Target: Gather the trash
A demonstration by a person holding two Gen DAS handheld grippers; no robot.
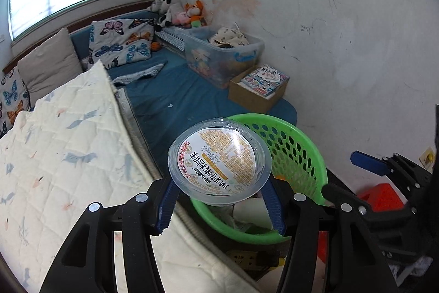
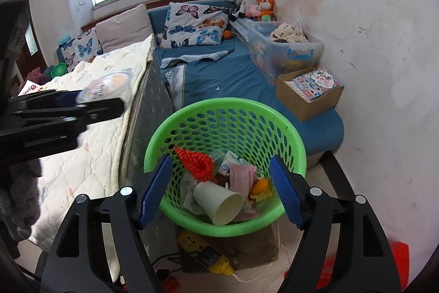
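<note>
Left gripper (image 1: 219,199) clamped on a clear plastic lidded cup (image 1: 219,161), label up, carried just short of the near rim of the green basket (image 1: 301,144). Right gripper (image 2: 219,191) poised over the same basket (image 2: 175,128), jaws apart, nothing between them; paper cup (image 2: 219,203), orange net (image 2: 196,162) and wrappers lying inside. Step in hand, by the look: delivery. Next: cup over the opening, then release clear of the rim.

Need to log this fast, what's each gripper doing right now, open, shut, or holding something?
Left gripper: shut on the clear plastic lid, near the green basket.
Right gripper: open, empty, above the green basket.
</note>
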